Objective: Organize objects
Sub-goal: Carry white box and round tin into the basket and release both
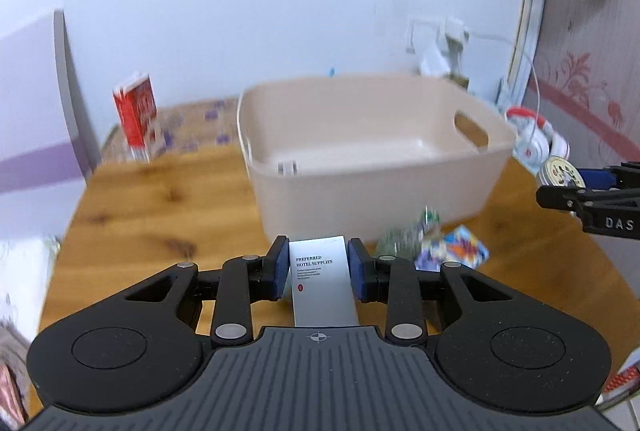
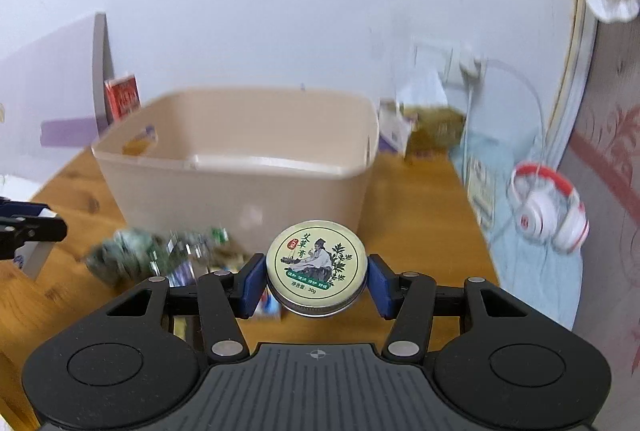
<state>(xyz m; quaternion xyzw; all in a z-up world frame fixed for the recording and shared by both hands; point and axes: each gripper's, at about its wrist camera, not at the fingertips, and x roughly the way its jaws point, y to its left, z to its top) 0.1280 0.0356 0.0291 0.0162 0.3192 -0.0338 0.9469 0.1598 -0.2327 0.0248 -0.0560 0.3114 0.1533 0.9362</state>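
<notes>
A pale wall stands behind a wooden table (image 1: 152,207), and in the left wrist view a beige plastic bin (image 1: 360,151) sits at the middle of it, open side up, with a handle slot in its right wall. The left gripper (image 1: 319,269) is closed on a white box (image 1: 322,279) printed "PREFERRED HOTEL SUPPLIES" — both blue pads press its sides, and the box is held near the bin's front wall, short of it. Just right of the gripper, small packets (image 1: 440,247) lie loose on the wood, blurred. A red and white carton (image 1: 136,119) stands at the far left. White and red headphones (image 1: 536,139) lie at the right, beyond the bin. At the right edge the right gripper (image 1: 568,183) comes into view carrying a round tin (image 1: 560,171).

In the right wrist view the same table (image 2: 420,199) runs out to the bin (image 2: 240,167), ahead and slightly left. The right gripper (image 2: 316,281) grips the round tin (image 2: 317,267) between its blue pads — lid up, green and cream with a seated figure on it — held above the table, near the bin's front wall. Blurred packets (image 2: 160,255) lie near left. The headphones (image 2: 548,215) rest at the right on a light blue cloth (image 2: 520,271). The left gripper's tip (image 2: 28,231) shows at the left edge.
</notes>
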